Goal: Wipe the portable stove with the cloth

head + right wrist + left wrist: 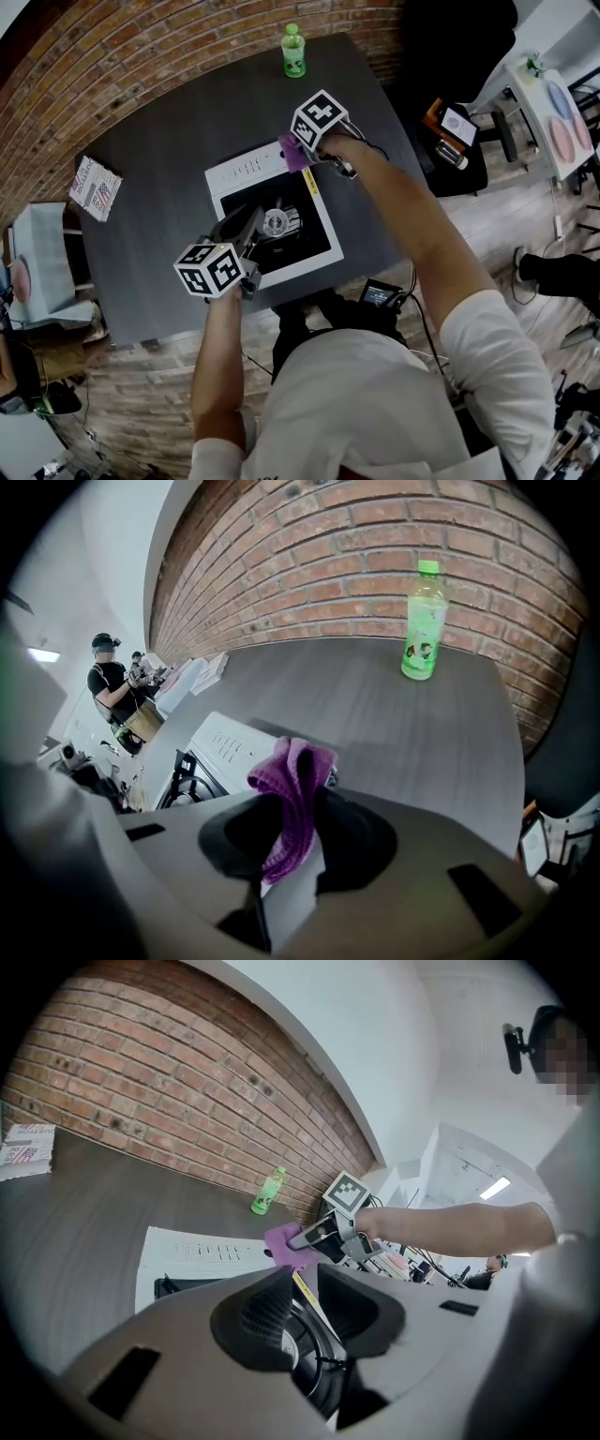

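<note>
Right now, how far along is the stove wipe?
Done: the purple cloth is off the table, clamped in the right gripper. In hand: the cloth is at the far right corner of the stove. To do: the burner area and the rest; no wiped patch shows. The left gripper is open and empty, near the burner.

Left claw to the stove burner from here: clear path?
Probably yes. The left claw hangs open just above the burner, with nothing between them; the right claw, shut on the cloth, sits at the stove's far edge, out of the way.
</note>
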Available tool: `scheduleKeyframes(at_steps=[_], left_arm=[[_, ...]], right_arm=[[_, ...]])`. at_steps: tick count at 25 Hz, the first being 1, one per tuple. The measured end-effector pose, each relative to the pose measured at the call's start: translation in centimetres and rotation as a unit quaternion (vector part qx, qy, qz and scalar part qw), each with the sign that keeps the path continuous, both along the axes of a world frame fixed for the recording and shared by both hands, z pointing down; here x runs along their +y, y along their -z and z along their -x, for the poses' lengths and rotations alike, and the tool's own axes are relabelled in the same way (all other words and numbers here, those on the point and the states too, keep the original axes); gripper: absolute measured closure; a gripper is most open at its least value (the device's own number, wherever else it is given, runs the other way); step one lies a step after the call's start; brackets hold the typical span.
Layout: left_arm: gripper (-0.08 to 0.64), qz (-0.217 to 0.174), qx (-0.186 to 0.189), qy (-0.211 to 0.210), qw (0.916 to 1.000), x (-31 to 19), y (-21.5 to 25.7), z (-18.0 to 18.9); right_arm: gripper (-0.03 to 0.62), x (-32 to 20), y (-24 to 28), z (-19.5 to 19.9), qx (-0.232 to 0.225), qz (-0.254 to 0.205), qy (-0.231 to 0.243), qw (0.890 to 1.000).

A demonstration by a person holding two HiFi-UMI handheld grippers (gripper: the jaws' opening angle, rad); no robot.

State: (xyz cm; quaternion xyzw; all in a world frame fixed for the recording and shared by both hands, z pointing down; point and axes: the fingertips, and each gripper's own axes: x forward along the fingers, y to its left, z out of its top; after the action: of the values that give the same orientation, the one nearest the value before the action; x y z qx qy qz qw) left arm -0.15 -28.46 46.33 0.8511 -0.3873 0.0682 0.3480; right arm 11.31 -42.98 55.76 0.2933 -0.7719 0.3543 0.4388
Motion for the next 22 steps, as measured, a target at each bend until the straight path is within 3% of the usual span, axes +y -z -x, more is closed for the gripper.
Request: scheduleKeyframes(at_steps=[10, 16, 20, 22], left_arm=[[0.469, 0.0, -0.012, 0.003, 0.9999, 1.1, 0.3, -2.1], [0.469, 0.002, -0.015, -0.009, 0.9998, 2.7, 0.2, -3.6], [0.469, 0.0, -0.013, -0.016, 0.9998, 4.0, 0.6, -4.0], [0.469, -0.002, -0.01, -0.017, 0.9998, 4.7, 0.7, -4.0]], right_arm=[[0.486, -0.3, 1.5, -6.0, 0.052, -0.065, 0.011, 0.996], [0.486, 1.9, 2.1, -7.0, 0.124, -0.158, 0.112, 0.973], [0.486, 3.9, 2.2, -7.4, 0.141, -0.163, 0.122, 0.969], [0.486, 4.5, 2.6, -6.6, 0.137, -0.19, 0.14, 0.962]])
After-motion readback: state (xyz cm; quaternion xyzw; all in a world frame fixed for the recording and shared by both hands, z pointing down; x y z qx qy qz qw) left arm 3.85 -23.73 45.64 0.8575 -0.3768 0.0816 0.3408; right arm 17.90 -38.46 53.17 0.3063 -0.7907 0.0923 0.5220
